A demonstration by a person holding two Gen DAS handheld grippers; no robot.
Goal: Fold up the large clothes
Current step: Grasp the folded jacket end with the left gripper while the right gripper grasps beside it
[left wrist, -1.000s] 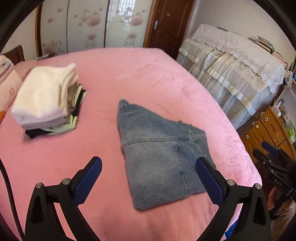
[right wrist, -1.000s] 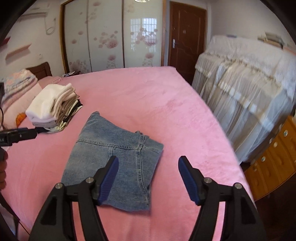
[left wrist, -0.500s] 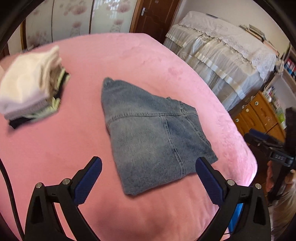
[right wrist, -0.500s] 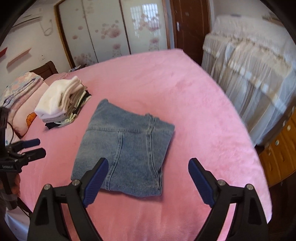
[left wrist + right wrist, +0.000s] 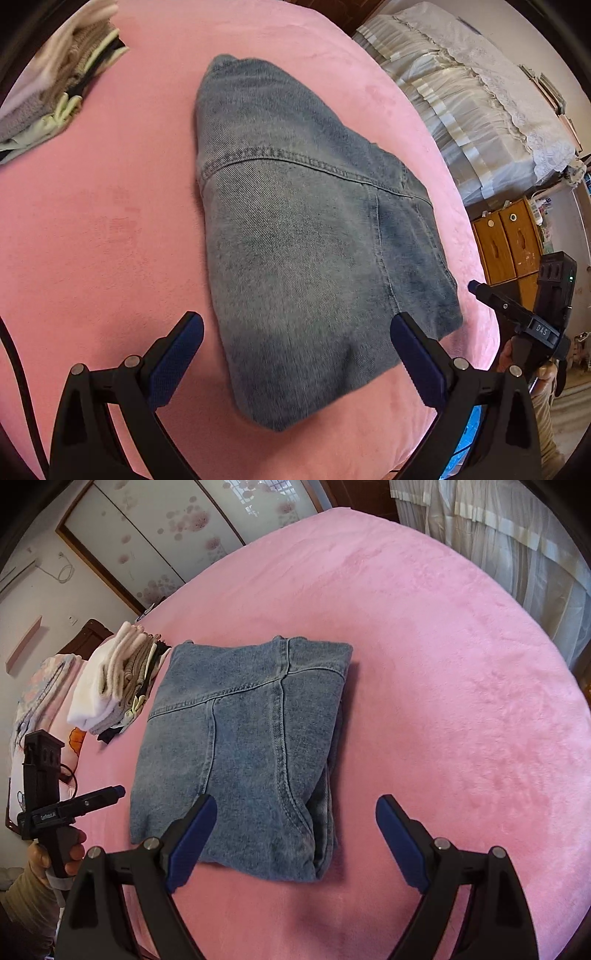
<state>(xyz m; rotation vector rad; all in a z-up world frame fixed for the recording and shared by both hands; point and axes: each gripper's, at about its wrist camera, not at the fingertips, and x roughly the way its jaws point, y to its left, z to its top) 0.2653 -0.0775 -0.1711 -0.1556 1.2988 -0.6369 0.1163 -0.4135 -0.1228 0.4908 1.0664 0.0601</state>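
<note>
Blue-padded and spread wide, the right claw [image 5: 295, 834] holds nothing; its jaws have just been opening, and the near right corner of the folded jeans [image 5: 243, 749] lies below the gap between its pads, not pinched. The left claw [image 5: 295, 354] is likewise released, its pads straddling the near edge of the same denim bundle. The jeans sit in the middle of the pink bed [image 5: 461, 672], already folded into a thick, squarish packet with loose layers showing along the right side. The step in hand looks like taking hold of the near edge, either for one last fold or to carry the packet over. To do it well, each claw should slide low along the bed cover and bite through all the layers at a corner, not just the top one, or the packet will peel open. Both should lift together and level. The stack of folded clothes [image 5: 110, 686] waits near the far left corner of the bed, the likely place for it.
</note>
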